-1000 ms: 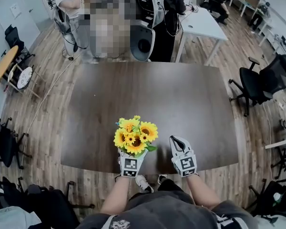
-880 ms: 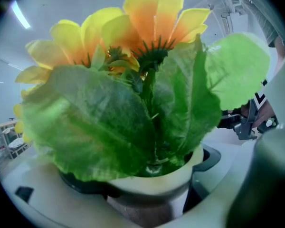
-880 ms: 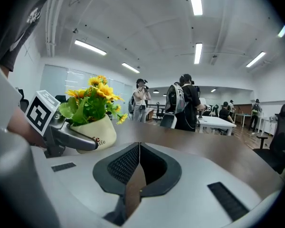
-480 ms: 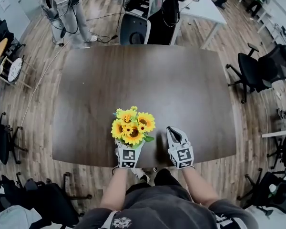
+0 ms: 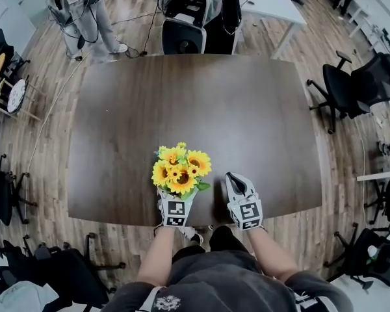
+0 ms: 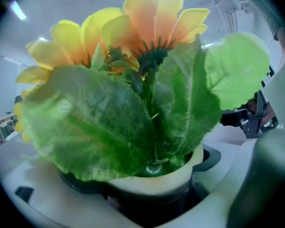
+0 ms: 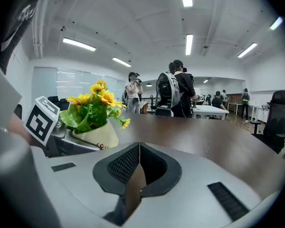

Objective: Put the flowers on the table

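A bunch of yellow sunflowers (image 5: 181,170) with green leaves stands in a small cream pot (image 6: 154,177). My left gripper (image 5: 175,203) is shut on the pot and holds it over the near edge of the dark wooden table (image 5: 195,109). In the left gripper view the leaves and blooms fill the frame. The right gripper view has the flowers (image 7: 97,103) and pot (image 7: 96,134) at its left. My right gripper (image 5: 239,188) is shut with nothing in it, just to the right of the flowers, its jaws pressed together (image 7: 135,167).
Black office chairs (image 5: 351,90) stand to the table's right and another chair (image 5: 182,38) at its far edge. People (image 5: 78,12) stand beyond the table on the wooden floor. A white desk (image 5: 273,2) lies farther back.
The view has tilted down, so the table sits higher in the frame. Both grippers and the flowers keep nearly the same place at the near edge.
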Demonstrator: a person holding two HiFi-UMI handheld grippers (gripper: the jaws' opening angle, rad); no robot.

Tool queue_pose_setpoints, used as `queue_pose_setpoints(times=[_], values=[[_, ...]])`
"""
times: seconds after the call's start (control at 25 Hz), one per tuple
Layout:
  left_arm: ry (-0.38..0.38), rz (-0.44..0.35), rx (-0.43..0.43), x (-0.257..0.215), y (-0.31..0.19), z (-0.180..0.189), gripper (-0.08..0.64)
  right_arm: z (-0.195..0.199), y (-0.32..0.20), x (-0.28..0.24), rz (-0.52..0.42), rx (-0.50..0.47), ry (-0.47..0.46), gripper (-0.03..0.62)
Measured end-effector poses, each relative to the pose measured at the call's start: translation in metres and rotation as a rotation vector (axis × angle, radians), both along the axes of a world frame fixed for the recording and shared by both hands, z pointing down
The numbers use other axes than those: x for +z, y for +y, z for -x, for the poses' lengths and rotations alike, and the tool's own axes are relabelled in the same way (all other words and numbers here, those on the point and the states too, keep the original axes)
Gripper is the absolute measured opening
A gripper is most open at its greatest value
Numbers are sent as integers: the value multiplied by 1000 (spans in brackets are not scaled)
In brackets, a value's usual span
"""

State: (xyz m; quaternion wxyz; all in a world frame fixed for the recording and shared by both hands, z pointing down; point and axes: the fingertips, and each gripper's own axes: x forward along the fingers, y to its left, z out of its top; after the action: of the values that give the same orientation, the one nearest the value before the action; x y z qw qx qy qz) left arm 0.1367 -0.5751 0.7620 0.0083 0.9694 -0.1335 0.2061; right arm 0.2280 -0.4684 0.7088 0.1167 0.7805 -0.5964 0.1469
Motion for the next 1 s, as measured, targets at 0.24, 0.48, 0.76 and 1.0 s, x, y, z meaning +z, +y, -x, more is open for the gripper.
queue_pose_setpoints(times=[0.24, 0.48, 0.76, 1.0], values=[[-65, 36, -15, 17, 2, -3, 543, 5, 5, 5, 5, -9, -10, 25], [-112, 49, -5, 26, 5, -6, 543, 17, 1, 8, -4, -38, -10, 25], [-98, 77, 18, 21, 7, -13, 545, 21, -1, 9, -3, -60, -15, 25], [-111, 106, 37, 27, 10, -13, 545, 27, 1, 1, -21, -45, -11, 25]])
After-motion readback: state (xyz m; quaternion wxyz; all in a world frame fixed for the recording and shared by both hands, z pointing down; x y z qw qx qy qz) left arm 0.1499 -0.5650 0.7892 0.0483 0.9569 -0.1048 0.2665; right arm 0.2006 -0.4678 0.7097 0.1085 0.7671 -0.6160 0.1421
